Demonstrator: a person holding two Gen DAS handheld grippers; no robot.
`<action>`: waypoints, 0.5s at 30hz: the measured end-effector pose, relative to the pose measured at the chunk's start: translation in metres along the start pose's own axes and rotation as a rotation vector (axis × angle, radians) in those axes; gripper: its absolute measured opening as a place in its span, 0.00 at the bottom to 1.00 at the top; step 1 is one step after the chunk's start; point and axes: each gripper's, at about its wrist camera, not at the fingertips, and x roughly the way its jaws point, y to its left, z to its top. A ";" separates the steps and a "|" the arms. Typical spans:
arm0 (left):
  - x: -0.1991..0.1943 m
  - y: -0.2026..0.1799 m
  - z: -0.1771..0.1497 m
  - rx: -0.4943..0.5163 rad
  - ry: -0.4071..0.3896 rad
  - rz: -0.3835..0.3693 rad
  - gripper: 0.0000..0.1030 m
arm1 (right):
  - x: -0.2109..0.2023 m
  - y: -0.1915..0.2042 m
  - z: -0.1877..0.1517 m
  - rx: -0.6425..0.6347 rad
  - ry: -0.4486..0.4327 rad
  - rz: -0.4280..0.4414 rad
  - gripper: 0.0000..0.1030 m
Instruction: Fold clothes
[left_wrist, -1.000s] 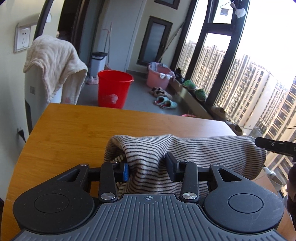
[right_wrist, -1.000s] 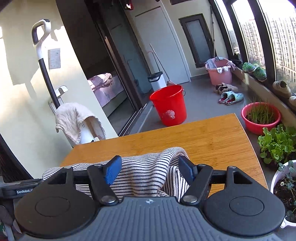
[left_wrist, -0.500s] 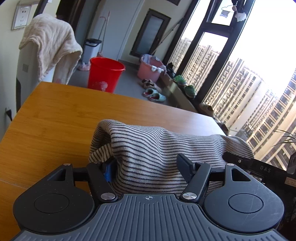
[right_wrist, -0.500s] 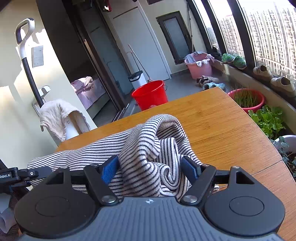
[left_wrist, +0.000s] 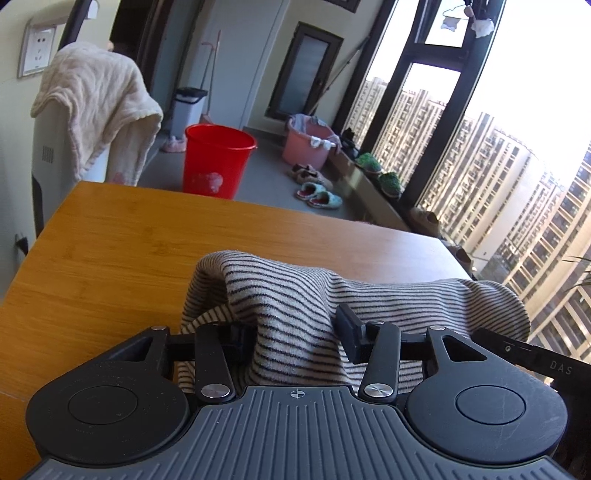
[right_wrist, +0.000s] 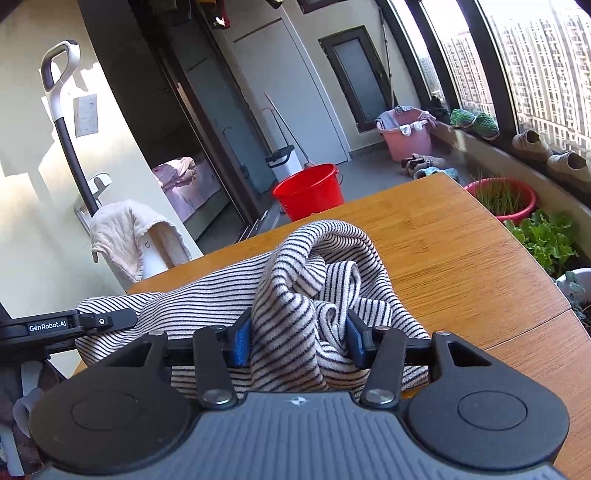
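Observation:
A black-and-cream striped garment (left_wrist: 280, 291) lies bunched on the wooden table (left_wrist: 129, 251). My left gripper (left_wrist: 293, 328) has a raised fold of it between its fingers; the jaws are closing and the pads press on the fabric. In the right wrist view the same garment (right_wrist: 314, 258) is heaped into a twisted ridge on the table (right_wrist: 443, 251). My right gripper (right_wrist: 299, 332) is closing on that ridge, its blue pads (right_wrist: 242, 339) against the cloth. Each gripper holds one end, and the other's black body shows at the frame's edge.
Beyond the table's far edge stand a red bucket (left_wrist: 218, 162), a pink basin (left_wrist: 306, 144) and slippers (left_wrist: 319, 195). A cream towel (left_wrist: 96, 110) hangs over a white appliance at left. A red planter (right_wrist: 502, 199) and leafy plants (right_wrist: 543, 236) sit by the table's right edge.
Both grippers widened their jaws and then narrowed them again on the striped garment. The right gripper sank toward the table, and the cloth in front of it now stands in a taller bunch.

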 end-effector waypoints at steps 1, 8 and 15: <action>0.002 0.000 0.003 0.010 -0.011 0.001 0.41 | 0.002 0.001 0.003 -0.004 -0.005 0.004 0.44; 0.003 -0.010 0.030 0.065 -0.080 0.018 0.26 | 0.013 0.003 0.032 -0.045 -0.063 0.053 0.40; -0.049 -0.020 -0.001 0.087 -0.143 -0.029 0.25 | 0.005 0.007 0.044 -0.223 -0.038 0.114 0.41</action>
